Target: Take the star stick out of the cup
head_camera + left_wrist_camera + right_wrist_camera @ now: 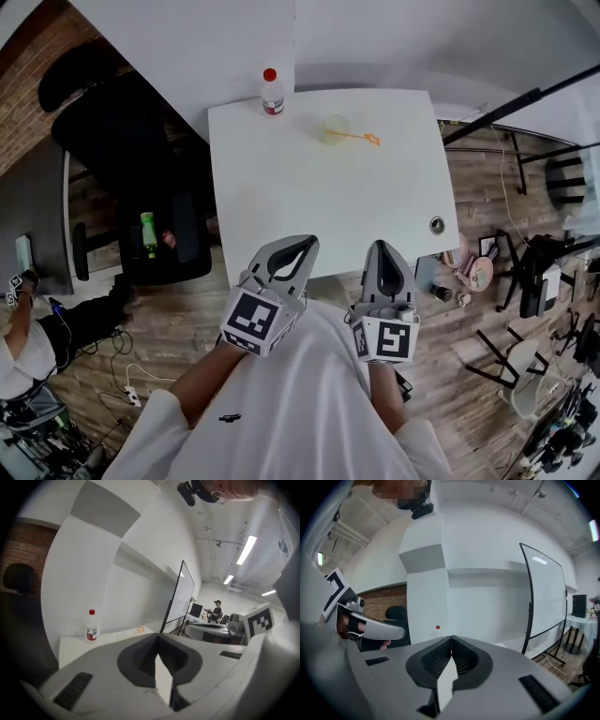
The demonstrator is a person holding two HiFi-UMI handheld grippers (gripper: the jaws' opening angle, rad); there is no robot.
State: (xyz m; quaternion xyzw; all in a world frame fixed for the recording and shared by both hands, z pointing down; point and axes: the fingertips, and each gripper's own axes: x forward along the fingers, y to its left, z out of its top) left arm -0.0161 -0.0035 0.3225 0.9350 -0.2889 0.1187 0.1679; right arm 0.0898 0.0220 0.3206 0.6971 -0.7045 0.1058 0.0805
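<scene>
A clear cup [335, 127] stands near the far edge of the white table [281, 197]. The thin orange star stick [361, 138] leans out of it to the right, its star lying over the tabletop. From the left gripper view only the star [139, 630] shows, small and far off. My left gripper [307, 243] and right gripper [382, 245] hover side by side at the table's near edge, well short of the cup. Each one is shut with nothing between its jaws. Their tips meet in the left gripper [157, 637] view and in the right gripper [451, 638] view.
A red-capped water bottle [272, 91] stands at the table's far left corner, left of the cup. A black office chair [122, 141] sits left of the table. A whiteboard stand [516, 108] and floor clutter [478, 267] lie to the right. A person [23, 347] sits at the far left.
</scene>
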